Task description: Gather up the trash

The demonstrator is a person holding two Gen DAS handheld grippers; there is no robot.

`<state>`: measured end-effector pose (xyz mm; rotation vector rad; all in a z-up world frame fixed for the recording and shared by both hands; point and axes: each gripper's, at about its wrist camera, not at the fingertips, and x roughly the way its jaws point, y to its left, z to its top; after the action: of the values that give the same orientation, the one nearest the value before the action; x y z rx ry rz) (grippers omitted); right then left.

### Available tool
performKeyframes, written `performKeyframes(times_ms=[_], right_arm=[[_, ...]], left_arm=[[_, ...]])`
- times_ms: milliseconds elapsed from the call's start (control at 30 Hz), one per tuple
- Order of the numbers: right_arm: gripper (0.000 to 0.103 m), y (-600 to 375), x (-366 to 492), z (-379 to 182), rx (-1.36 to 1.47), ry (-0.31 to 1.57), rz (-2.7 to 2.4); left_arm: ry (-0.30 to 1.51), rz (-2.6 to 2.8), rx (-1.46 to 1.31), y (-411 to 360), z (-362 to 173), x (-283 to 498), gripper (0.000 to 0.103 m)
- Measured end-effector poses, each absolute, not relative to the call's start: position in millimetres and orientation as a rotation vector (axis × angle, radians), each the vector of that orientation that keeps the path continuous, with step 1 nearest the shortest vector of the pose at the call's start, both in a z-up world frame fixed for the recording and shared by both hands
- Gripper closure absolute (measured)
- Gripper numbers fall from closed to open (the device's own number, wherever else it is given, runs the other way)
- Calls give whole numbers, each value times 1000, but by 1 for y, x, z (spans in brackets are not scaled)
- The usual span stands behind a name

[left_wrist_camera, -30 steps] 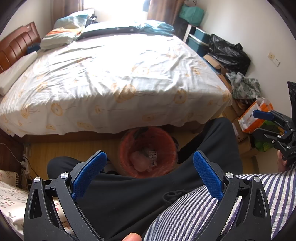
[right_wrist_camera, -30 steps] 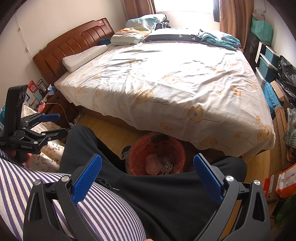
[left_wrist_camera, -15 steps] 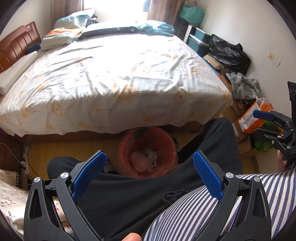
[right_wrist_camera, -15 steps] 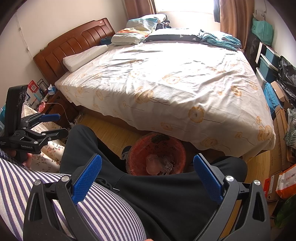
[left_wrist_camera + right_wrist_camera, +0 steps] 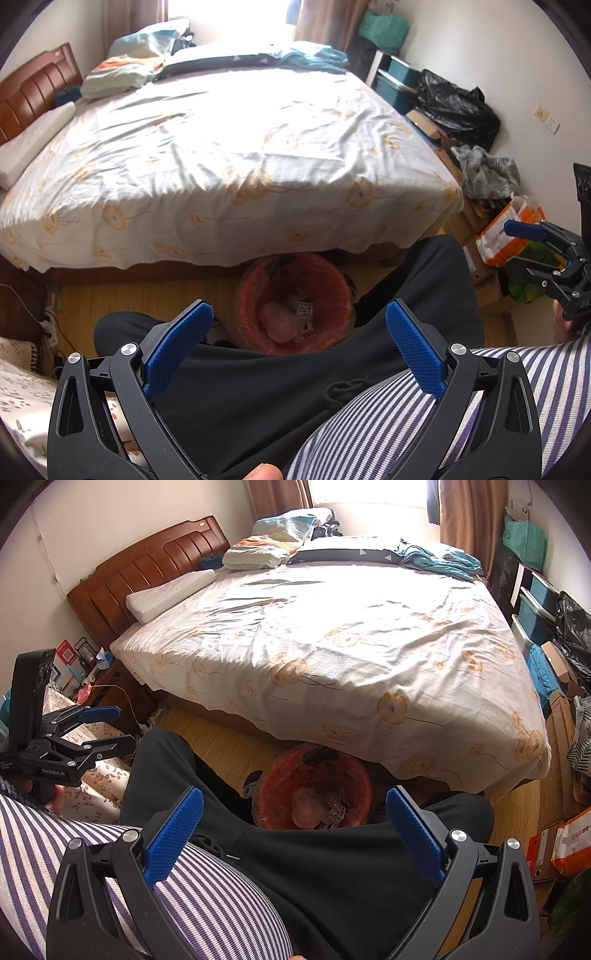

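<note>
Both tongs spread wide and empty above a seated lap, facing the bed.

The left tongs point(image 5: 299, 332) gape fully open, gripping nothing; ahead between their blue pads point(image 5: 177, 347) sits the orange trash bin point(image 5: 293, 301) on the floor, crumpled trash point(image 5: 280, 325) inside. The right tongs point(image 5: 295, 818) are equally wide, empty, bin point(image 5: 314, 790) just beyond.

Glossy wooden headboard point(image 5: 147, 576), cloth bedspread point(image 5: 332, 646)
</note>
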<state>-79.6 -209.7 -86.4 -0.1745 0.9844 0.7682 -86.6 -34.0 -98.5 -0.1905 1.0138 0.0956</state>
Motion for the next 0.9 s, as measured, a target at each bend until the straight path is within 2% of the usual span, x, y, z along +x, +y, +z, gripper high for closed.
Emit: performKeyframes(times_ms=[900], right_arm=[[5, -210, -80, -87, -173, 982, 769]], left_arm=[[1011, 96, -194, -34, -96, -87, 6]])
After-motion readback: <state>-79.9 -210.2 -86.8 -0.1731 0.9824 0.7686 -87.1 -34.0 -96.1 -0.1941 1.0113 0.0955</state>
